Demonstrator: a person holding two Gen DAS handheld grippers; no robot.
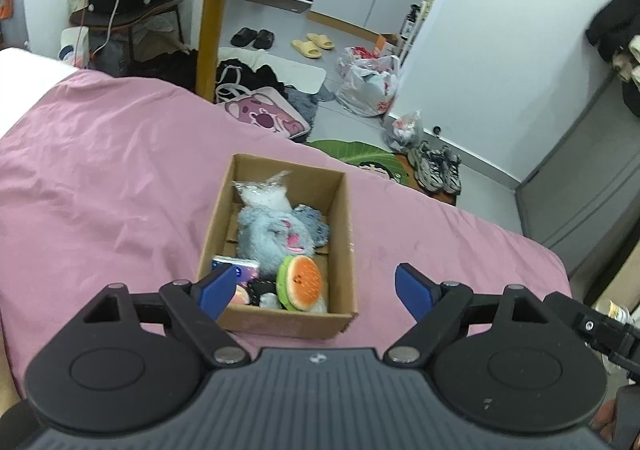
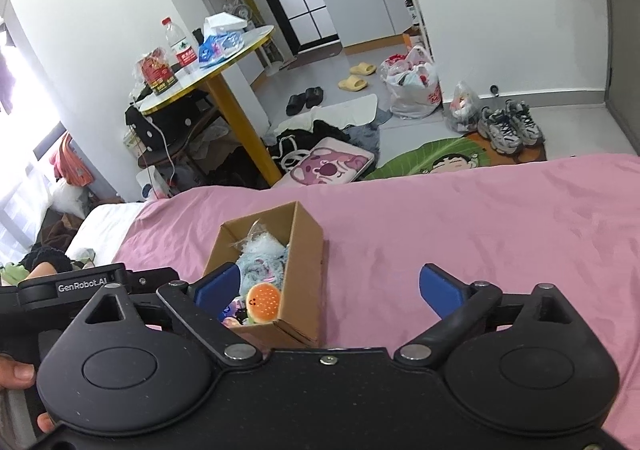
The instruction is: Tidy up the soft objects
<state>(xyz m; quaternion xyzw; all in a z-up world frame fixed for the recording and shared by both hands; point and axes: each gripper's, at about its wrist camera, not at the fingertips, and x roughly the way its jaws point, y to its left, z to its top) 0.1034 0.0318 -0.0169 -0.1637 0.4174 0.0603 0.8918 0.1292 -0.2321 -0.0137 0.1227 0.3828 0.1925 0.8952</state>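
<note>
— How do the grippers stand?
— The left gripper is spread wide and grips nothing. The right gripper is likewise wide apart and bare.
— What lies around them?
— A pink sheet under a cardboard box. Beyond the bed are a round table and sneakers.
— And the soft things?
— Inside the box: a grey plush, a burger toy, a clear bag. The box sits just ahead of the left gripper, and ahead-left of the right one.

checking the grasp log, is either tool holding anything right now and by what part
Nothing is held. The left tool and right tool are both wide open and empty; the burger plush lies in the cardboard box.
</note>
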